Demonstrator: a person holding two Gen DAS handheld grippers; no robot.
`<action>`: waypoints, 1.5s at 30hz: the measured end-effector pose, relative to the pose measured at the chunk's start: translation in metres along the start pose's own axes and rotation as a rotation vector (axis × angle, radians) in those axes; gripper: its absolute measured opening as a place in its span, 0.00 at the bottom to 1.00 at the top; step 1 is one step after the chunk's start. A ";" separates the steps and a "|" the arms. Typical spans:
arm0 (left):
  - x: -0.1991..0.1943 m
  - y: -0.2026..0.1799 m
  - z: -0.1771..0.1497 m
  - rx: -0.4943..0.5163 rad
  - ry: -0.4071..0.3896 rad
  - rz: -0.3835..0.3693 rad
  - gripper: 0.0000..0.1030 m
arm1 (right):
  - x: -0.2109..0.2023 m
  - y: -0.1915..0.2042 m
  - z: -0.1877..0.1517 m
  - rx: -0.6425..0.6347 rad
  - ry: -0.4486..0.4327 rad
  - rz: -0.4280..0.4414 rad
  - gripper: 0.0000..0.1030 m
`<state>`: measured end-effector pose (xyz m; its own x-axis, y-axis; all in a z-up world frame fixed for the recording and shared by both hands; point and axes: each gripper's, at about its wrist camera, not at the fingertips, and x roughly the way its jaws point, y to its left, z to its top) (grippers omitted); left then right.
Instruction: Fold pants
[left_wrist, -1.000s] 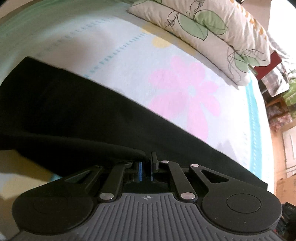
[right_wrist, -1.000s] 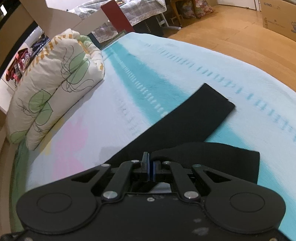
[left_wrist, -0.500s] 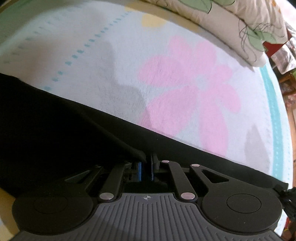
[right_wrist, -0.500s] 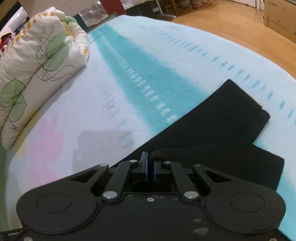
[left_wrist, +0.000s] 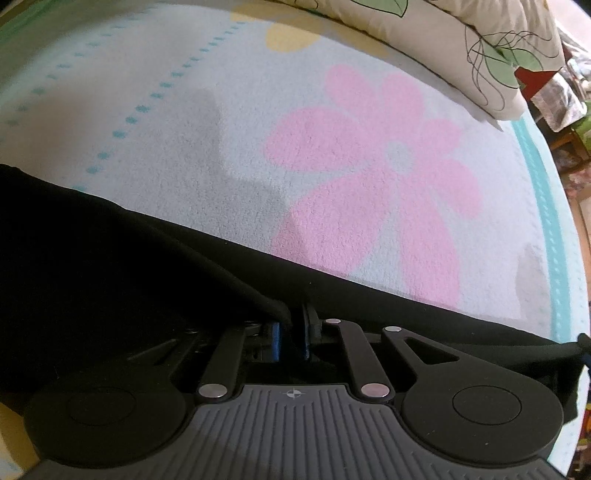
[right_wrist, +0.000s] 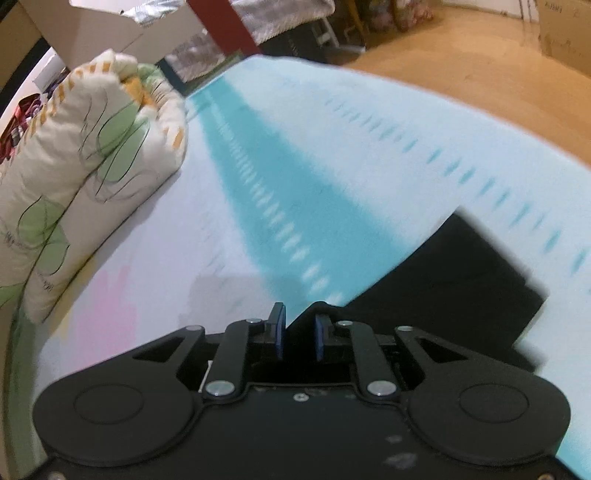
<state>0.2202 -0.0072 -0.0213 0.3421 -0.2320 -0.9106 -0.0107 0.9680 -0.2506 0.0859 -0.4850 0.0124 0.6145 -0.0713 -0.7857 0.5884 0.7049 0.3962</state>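
The black pants (left_wrist: 110, 266) lie lengthwise across the flowered blanket (left_wrist: 221, 147), filling the lower left of the left wrist view. My left gripper (left_wrist: 291, 317) sits low over their far edge, its blue pads nearly together on a raised fold of the black cloth. In the right wrist view the leg end of the pants (right_wrist: 443, 288) lies flat on the turquoise stripe of the blanket (right_wrist: 295, 184). My right gripper (right_wrist: 298, 321) has its jaws opening, with a small peak of cloth still standing between the parted pads. That view is blurred by motion.
A leaf-printed pillow (left_wrist: 461, 44) lies along the bed's far side, also in the right wrist view (right_wrist: 92, 166). Beyond the bed edge are a wooden floor (right_wrist: 480, 74), a cardboard box (right_wrist: 565, 33) and cluttered furniture.
Both grippers have come down toward the bed with the cloth. The held leg end now lies over the lower layer. The right jaws have parted; the left gripper has stayed still since the middle frame.
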 end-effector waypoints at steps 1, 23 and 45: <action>0.000 0.000 0.000 0.002 0.000 -0.002 0.11 | -0.002 -0.006 0.007 0.009 0.002 -0.007 0.15; -0.002 0.003 0.004 0.040 0.026 -0.033 0.14 | -0.072 -0.088 -0.003 0.216 -0.326 -0.108 0.43; -0.039 0.003 0.016 0.050 0.022 -0.098 0.23 | -0.008 -0.074 -0.029 0.198 -0.122 -0.086 0.44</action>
<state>0.2220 0.0063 0.0193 0.3185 -0.3274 -0.8896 0.0694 0.9440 -0.3225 0.0225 -0.5164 -0.0247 0.6099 -0.2180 -0.7619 0.7251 0.5414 0.4256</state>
